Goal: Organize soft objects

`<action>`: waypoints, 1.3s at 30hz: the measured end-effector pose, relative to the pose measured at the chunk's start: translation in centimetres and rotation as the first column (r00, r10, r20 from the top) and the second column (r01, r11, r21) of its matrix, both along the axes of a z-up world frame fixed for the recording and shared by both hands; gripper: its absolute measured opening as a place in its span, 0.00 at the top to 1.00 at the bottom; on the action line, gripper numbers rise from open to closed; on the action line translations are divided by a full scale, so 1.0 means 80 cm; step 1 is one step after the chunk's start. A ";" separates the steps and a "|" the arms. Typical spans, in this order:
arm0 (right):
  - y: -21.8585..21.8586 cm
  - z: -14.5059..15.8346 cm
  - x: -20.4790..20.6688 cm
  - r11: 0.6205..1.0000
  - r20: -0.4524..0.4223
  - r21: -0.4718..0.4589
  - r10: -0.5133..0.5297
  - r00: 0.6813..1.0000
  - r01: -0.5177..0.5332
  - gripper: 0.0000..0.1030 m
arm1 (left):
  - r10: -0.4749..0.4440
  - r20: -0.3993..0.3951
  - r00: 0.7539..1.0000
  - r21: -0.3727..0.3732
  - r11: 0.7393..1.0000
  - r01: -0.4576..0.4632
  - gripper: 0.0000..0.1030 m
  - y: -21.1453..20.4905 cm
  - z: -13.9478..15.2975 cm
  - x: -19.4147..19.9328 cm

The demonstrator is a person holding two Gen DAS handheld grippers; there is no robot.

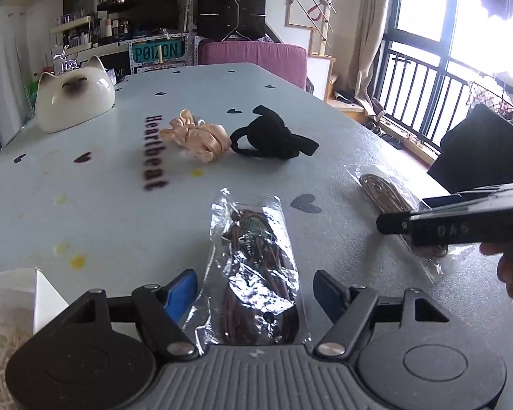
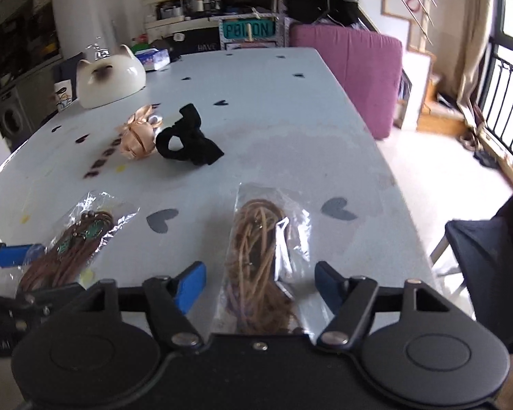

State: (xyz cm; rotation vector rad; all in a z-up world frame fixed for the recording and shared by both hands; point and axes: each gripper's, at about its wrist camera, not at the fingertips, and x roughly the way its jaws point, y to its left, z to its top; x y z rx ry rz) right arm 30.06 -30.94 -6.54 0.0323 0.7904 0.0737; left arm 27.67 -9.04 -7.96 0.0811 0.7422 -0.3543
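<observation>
Left wrist view: my left gripper [image 1: 254, 290] gapes astride the brown bag [image 1: 253, 263]; right gripper [image 2: 260, 282] likewise around the tan bag [image 2: 260, 256]. Slick plastic (crinkly) may slip out when squeezed.

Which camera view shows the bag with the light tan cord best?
The right wrist view: the bag with the light tan cord lies in the middle, between the fingers of the open right gripper, almost whole. The left wrist view shows only its far end at the right edge; the right gripper covers the rest.
</observation>
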 end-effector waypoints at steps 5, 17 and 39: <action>0.014 -0.004 -0.004 0.999 0.027 -0.035 -0.009 1.000 0.010 0.48 | 0.032 -0.012 0.999 -0.049 0.998 -0.032 0.29 0.008 0.001 0.008; 0.034 0.002 -0.042 0.998 0.074 -0.035 -0.040 0.996 0.043 0.68 | 0.038 0.004 0.999 -0.087 0.996 -0.037 0.60 0.015 0.006 0.005; 0.041 0.071 -0.109 0.994 0.227 0.096 -0.074 0.971 0.053 0.71 | 0.035 0.120 0.992 -0.205 0.979 -0.009 0.72 0.034 0.107 -0.067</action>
